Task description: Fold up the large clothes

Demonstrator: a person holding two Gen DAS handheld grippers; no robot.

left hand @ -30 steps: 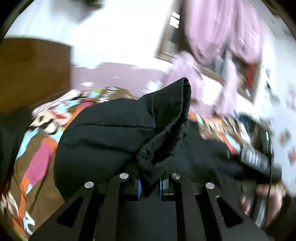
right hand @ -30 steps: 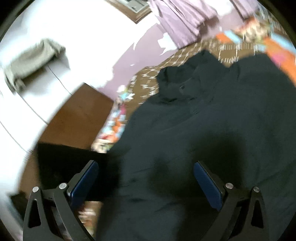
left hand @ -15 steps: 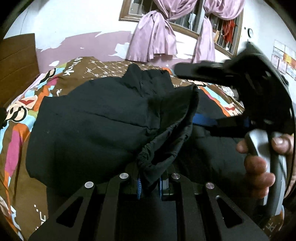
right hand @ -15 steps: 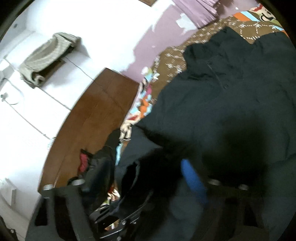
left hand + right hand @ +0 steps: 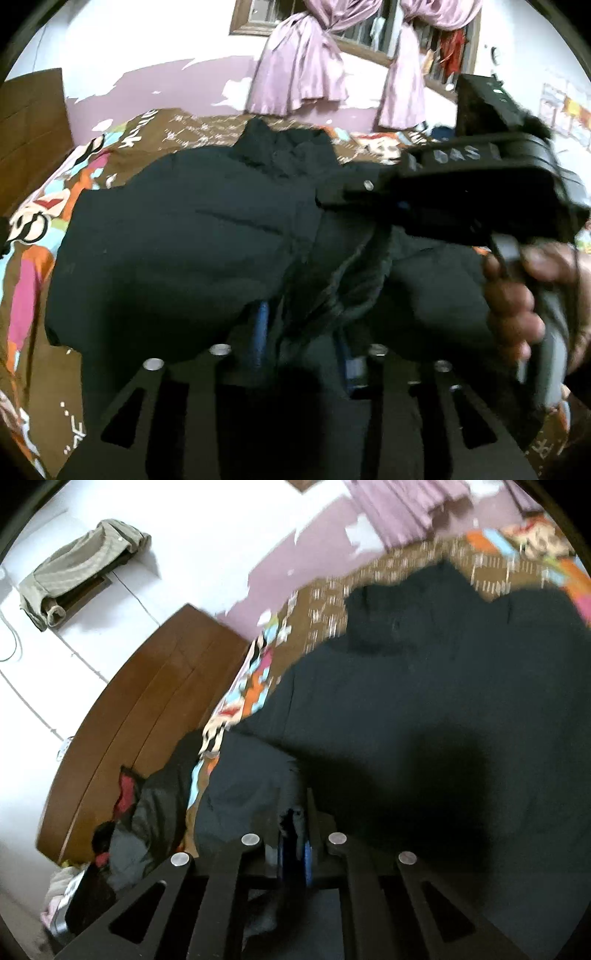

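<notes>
A large black jacket point(image 5: 177, 236) lies spread on a bed with a brown patterned cover point(image 5: 33, 236); it also fills the right wrist view point(image 5: 424, 686). My left gripper point(image 5: 303, 332) has its blue pads a little apart, with a bunched fold of the jacket between them. My right gripper point(image 5: 295, 843) is shut on a black fold of the jacket near its left edge. In the left wrist view the right gripper's body point(image 5: 461, 192) reaches in from the right, held by a hand, just above the same bunched fold.
A brown wooden headboard point(image 5: 140, 716) stands at the bed's left side. Dark clothes point(image 5: 136, 819) are piled beside it. Purple curtains point(image 5: 303, 81) hang at a window behind the bed. A beige garment point(image 5: 77, 565) hangs on the white wall.
My right gripper came down and closed on a fold of the jacket. My left gripper's pads have spread from tightly shut to a little apart around the fold.
</notes>
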